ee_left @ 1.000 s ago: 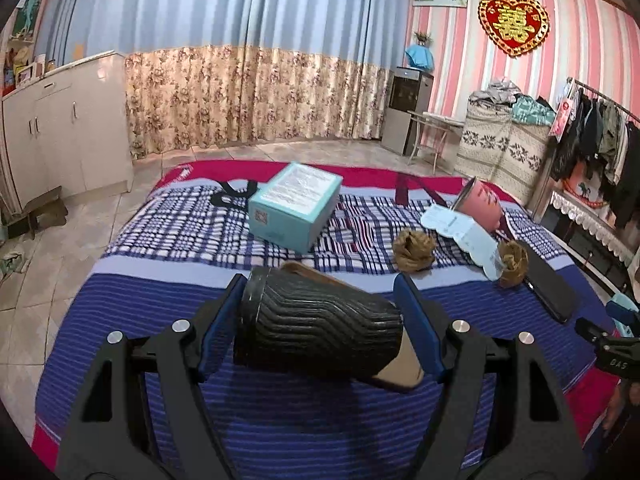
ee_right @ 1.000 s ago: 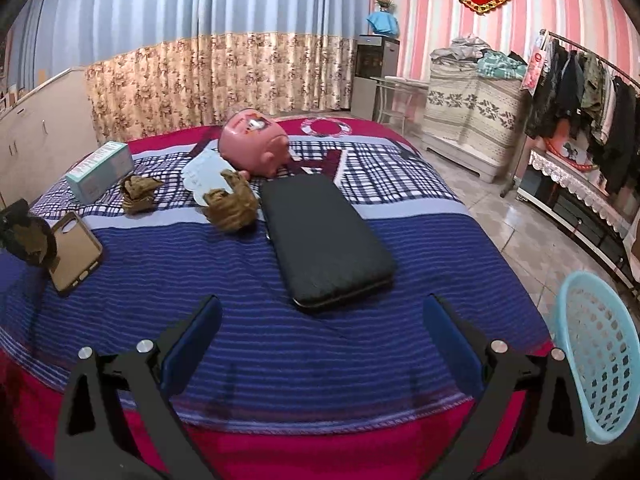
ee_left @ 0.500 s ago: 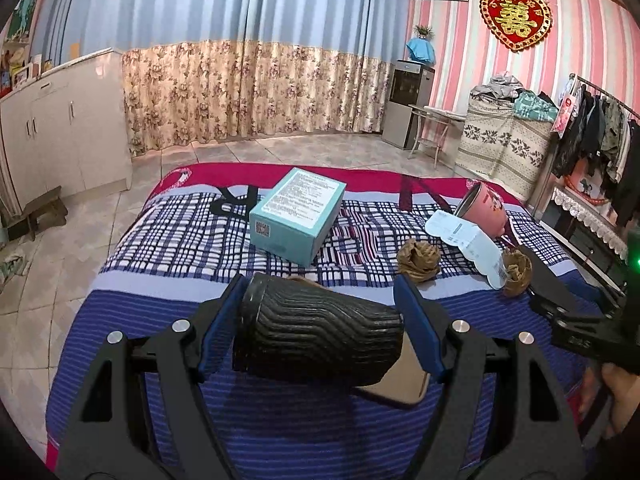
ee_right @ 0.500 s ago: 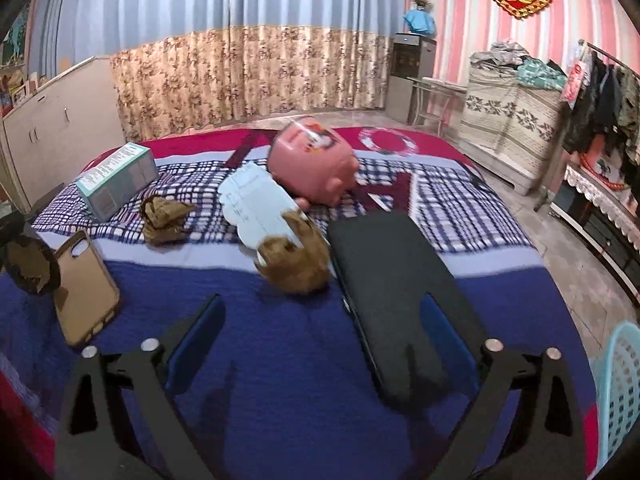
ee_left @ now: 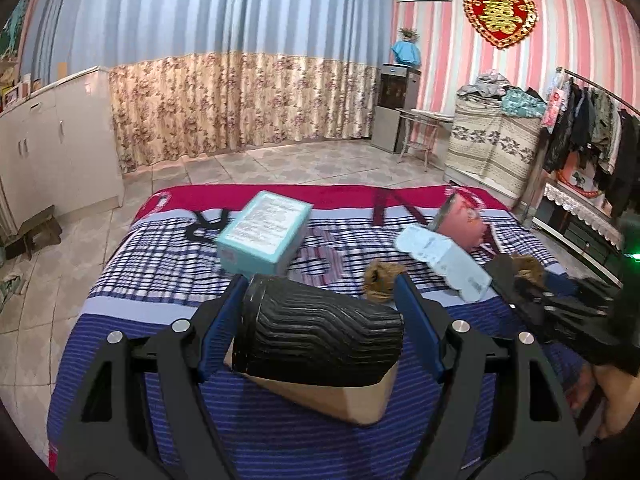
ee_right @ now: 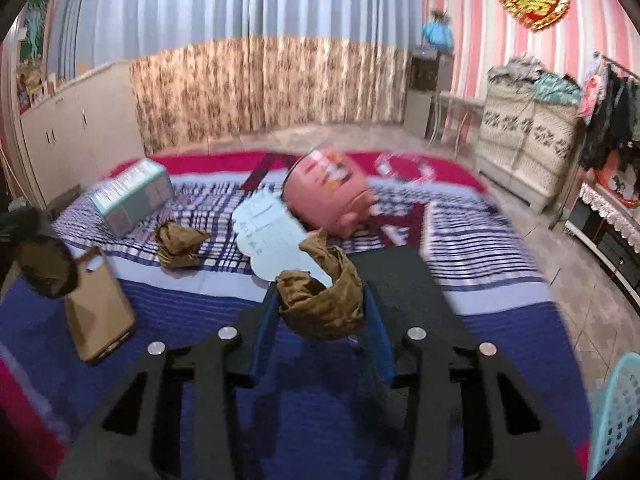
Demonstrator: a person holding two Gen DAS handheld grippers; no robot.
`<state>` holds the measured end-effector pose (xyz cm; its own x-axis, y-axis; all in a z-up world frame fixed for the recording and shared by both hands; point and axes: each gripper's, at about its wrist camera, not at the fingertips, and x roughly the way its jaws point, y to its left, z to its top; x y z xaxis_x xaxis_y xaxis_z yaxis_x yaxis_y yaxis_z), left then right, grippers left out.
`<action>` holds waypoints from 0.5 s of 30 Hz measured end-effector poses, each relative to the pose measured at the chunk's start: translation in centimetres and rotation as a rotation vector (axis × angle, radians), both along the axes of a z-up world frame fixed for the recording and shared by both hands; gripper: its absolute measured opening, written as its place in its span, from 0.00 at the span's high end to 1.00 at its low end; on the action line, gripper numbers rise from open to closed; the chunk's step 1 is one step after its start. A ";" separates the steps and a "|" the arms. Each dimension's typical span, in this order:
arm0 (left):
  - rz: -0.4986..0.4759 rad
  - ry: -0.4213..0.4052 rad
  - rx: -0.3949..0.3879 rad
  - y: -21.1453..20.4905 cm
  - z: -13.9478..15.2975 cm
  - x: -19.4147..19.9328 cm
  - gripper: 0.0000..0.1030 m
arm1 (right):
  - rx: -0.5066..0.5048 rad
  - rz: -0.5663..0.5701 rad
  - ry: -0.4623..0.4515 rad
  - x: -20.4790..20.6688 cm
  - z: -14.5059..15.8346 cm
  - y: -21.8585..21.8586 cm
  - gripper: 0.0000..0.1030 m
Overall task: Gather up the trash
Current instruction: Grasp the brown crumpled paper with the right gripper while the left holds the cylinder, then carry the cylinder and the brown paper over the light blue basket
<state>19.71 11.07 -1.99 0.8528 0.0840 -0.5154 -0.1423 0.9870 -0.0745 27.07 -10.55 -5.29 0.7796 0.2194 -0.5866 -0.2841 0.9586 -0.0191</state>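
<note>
The step in hand looks like the pickup of a crumpled brown paper wad with the right gripper. To do it well, the squeeze should be finished before any lift, with the pads biting the body of the wad and not its loose upper flaps, which would likely tear free or slip; then the lift should go straight up off the bed so the wad does not drag the pale blue card lying just behind it. The jaws have just been closing and now stand narrow, with the wad between the blue pads; both pads appear to touch its sides, though the picture is blurred, so how firm the grip is cannot be told. The wad sits near the middle of the bed, at the near left corner of a black flat case, with a pink pot further back toward the far edge. A second brown wad lies well to the left, near the teal box, and awaits its turn. The left gripper holds a black ribbed cup sideways between its wide-set pads, above a tan phone case near the bed's front edge. A light blue basket stands on the floor off the bed's right front corner, a likely place for the trash.
</note>
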 end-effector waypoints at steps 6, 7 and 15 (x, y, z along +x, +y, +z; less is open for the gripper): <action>-0.076 -0.027 -0.007 -4.9 1.2 0.2 0.29 | 0.030 -0.121 -0.068 -5.4 3.2 -8.6 0.59; -0.097 -0.032 -0.011 -6.1 1.5 0.3 0.29 | 0.030 -0.139 -0.072 -5.8 3.6 -9.8 0.59; -0.257 -0.048 -0.015 -15.7 2.2 0.7 0.29 | -0.008 -0.389 -0.113 -11.3 4.4 -22.2 0.59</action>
